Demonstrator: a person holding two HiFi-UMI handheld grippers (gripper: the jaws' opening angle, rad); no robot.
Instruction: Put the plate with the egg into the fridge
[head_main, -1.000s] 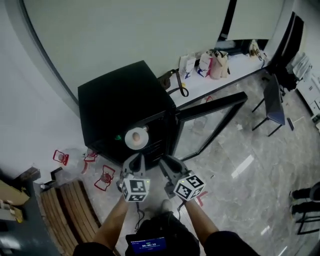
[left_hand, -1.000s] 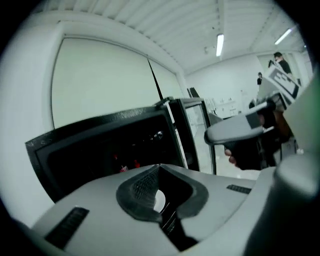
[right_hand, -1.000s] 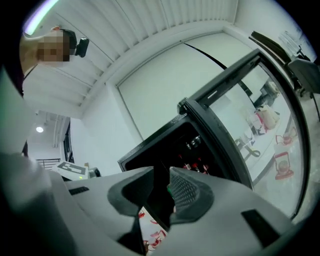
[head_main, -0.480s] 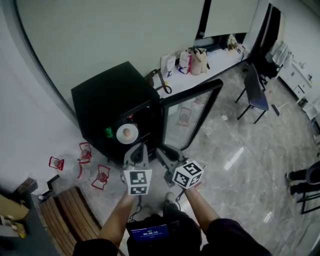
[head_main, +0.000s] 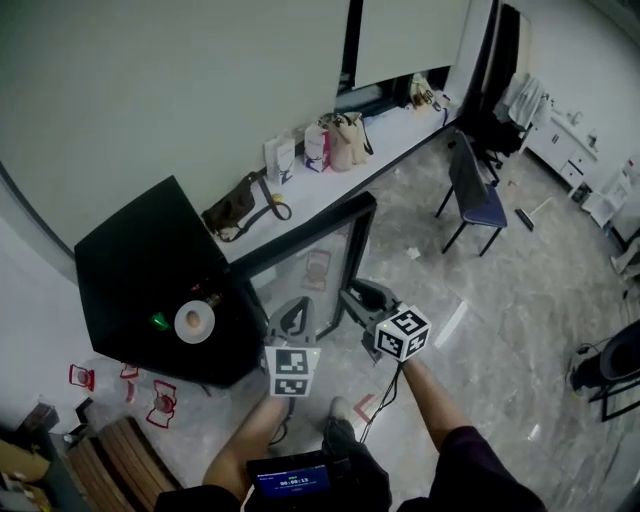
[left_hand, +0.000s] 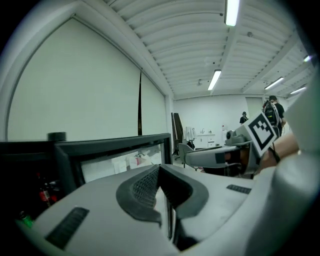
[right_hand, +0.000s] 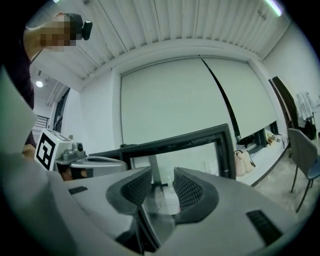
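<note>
The plate (head_main: 193, 322) with the egg (head_main: 196, 320) is seen inside the fridge (head_main: 130, 270), on a shelf close to its open front edge and beside a small green thing (head_main: 160, 321), so the placing itself is judged done. The door (head_main: 300, 235) stands wide open, hinged at the fridge's front corner nearest the counter (head_main: 390, 150). Shutting it is judged the only step that may be left. Nothing is carried by either claw. The left gripper (head_main: 291, 318) is held with its jaws pressed together on nothing, apart from the fridge and near the door's lower edge. The right gripper (head_main: 360, 298) is held just beside the door's free edge. Its jaws are a narrow gap apart, having just been opened a little, and nothing is pinched between the pads; only door frame and glass are made out beyond them. The arc by which the door would swing home is judged to pass across the spot where both grippers hang, so the free edge would have to be met from its outer side. To the right, bare floor (head_main: 520, 290) is offered as far as the chair (head_main: 478, 200). Behind the door the counter's edge is lined with bags (head_main: 335, 140). Past the fridge's far side, the floor's lower left corner is crowded by red things (head_main: 160, 400) and a bench (head_main: 110, 450).
</note>
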